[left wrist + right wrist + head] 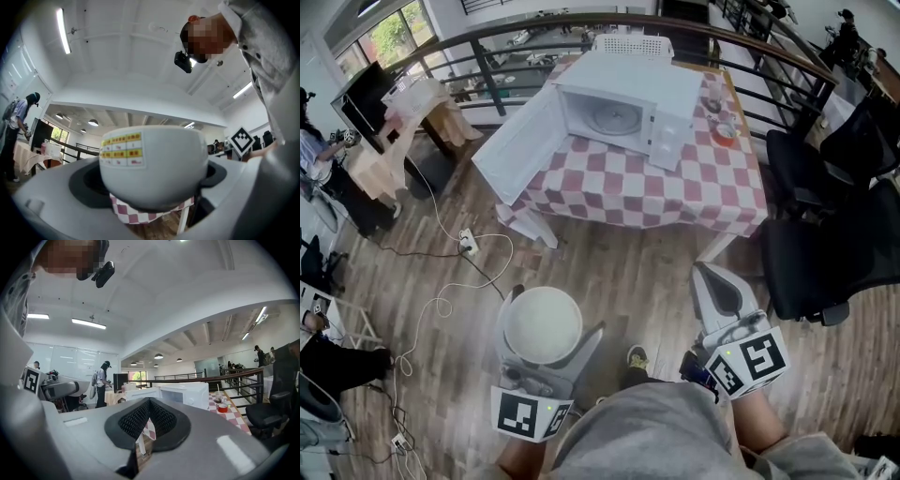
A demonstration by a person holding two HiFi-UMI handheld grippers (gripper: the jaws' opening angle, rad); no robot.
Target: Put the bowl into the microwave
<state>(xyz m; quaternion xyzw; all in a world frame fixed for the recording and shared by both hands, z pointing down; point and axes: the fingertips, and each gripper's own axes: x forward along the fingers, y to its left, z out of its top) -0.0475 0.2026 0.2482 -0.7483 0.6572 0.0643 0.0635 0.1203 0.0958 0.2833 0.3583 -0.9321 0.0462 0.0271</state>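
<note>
A white bowl (542, 323) with a sticker on its side (154, 164) is clamped between the jaws of my left gripper (555, 317), low over the wooden floor. In the left gripper view the bowl fills the space between the two grey fingers (56, 197). The white microwave (628, 105) stands on a red-checked table (675, 192) ahead, its door (517, 145) swung wide open to the left and its turntable bare. My right gripper (707, 272) is shut and holds nothing; its black pads (161, 420) meet. It points toward the microwave (185, 394).
Black office chairs (830, 234) stand right of the table. Cables and a power strip (469, 246) lie on the floor at left. Cups and a red container (724, 131) sit beside the microwave, a white basket (633, 44) behind it. A person (101, 380) works at a far table.
</note>
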